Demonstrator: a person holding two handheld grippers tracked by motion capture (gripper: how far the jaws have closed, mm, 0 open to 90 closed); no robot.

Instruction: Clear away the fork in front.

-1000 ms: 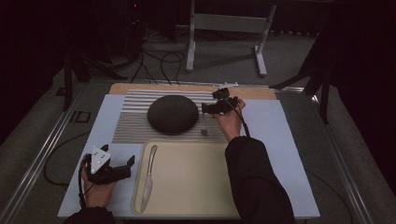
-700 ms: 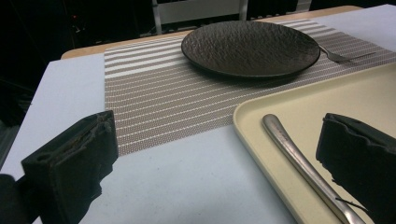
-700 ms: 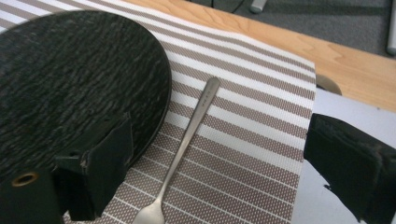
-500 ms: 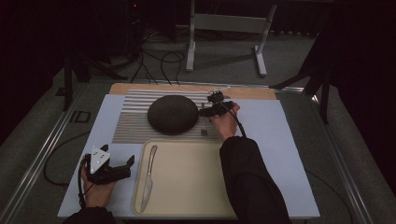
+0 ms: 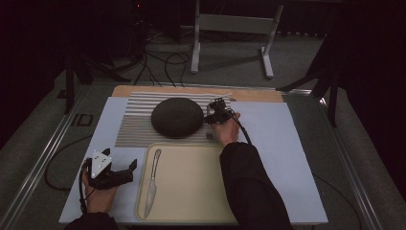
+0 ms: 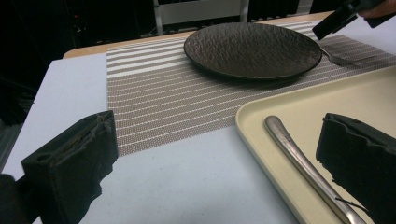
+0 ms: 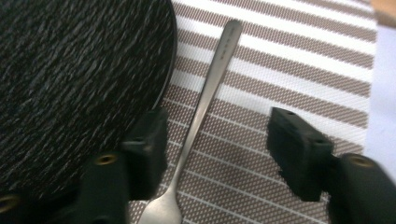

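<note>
At the near left corner of the desk [image 5: 297,143] the left gripper [image 5: 125,171] rests in the person's hand, jaws spread wide with nothing between them; in the left gripper view they frame the bare desk surface and the left rim of the tray [image 6: 261,116]. Just right of it the cream tray [image 5: 191,153] lies along the near edge, with a knife [image 5: 152,182] lengthwise by its left rim. Behind the tray a striped placemat [image 5: 134,124] runs to the far edge, and a dark round plate [image 5: 177,116] sits at its middle. Just right of the plate, on the placemat, a fork [image 7: 205,102] lies along the plate's rim, handle pointing away in the right gripper view. The right gripper [image 7: 217,149] has come down over the fork, its jaws have just been closing and now stand half spread on either side of the handle; the pads are not yet pressing it, and the left jaw sits just beside the plate's edge
</note>
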